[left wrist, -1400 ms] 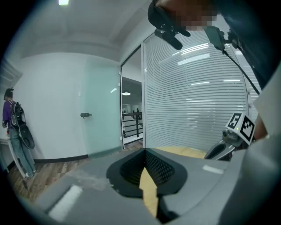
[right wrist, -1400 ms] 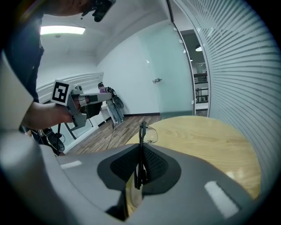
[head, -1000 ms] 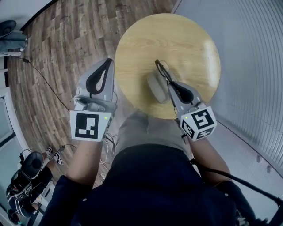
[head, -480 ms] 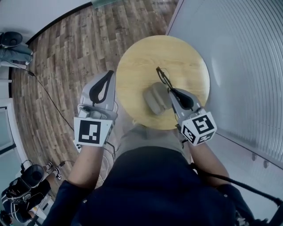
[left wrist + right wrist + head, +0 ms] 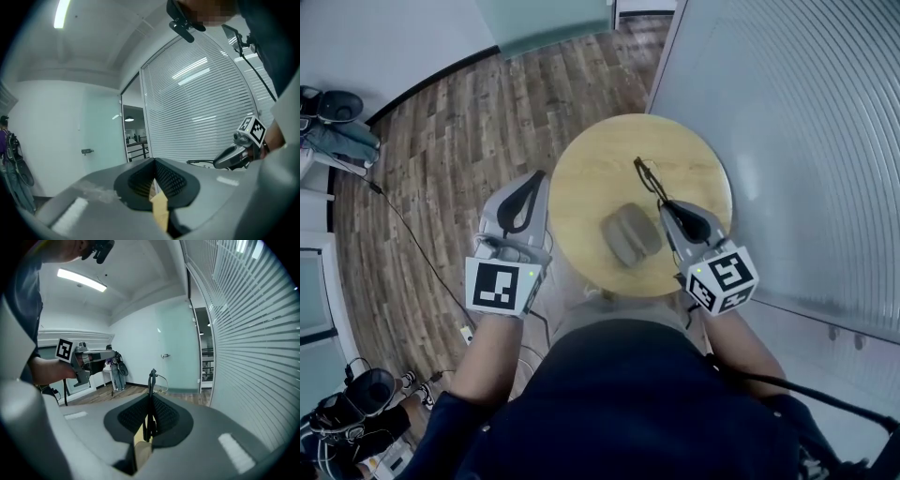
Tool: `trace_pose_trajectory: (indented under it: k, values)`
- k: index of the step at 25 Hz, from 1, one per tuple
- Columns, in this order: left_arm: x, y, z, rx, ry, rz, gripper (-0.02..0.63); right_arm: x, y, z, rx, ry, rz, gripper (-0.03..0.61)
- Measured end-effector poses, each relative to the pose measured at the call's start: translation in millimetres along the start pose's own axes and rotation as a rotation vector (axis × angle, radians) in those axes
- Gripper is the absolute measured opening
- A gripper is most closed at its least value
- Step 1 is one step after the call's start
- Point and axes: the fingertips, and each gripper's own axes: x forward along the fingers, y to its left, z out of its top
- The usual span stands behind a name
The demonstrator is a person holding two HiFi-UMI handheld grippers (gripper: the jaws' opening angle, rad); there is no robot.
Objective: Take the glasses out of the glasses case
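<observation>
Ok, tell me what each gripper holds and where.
Right gripper pinches the glasses at one end of the frame; left gripper holds nothing.

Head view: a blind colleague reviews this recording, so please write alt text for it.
Seen from above, the right hand-held gripper clamps thin dark glasses over a round wooden table, where a grey glasses case lies. The left hand-held gripper is shut and empty beside the table, over wood flooring.
</observation>
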Motion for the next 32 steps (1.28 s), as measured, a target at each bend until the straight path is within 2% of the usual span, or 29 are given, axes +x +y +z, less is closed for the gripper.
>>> trace_pose_trajectory:
  k: [13, 18, 22, 32]
  values:
    - [-2, 7, 61, 0.075, -0.067, 0.032, 0.003, -31, -22, 57, -0.052, -0.11, -0.052, 0.034]
    - [10, 6, 87, 0.109, -0.123, 0.025, 0.003, -41, -39, 77, -0.075, -0.152, -0.073, 0.034]
    - [14, -1, 100, 0.132, -0.136, 0.02, 0.003, -54, -48, 88, -0.09, -0.178, -0.084, 0.034]
    - [17, 2, 136, 0.146, -0.187, 0.031, 0.003, -78, -68, 127, -0.113, -0.244, -0.122, 0.034]
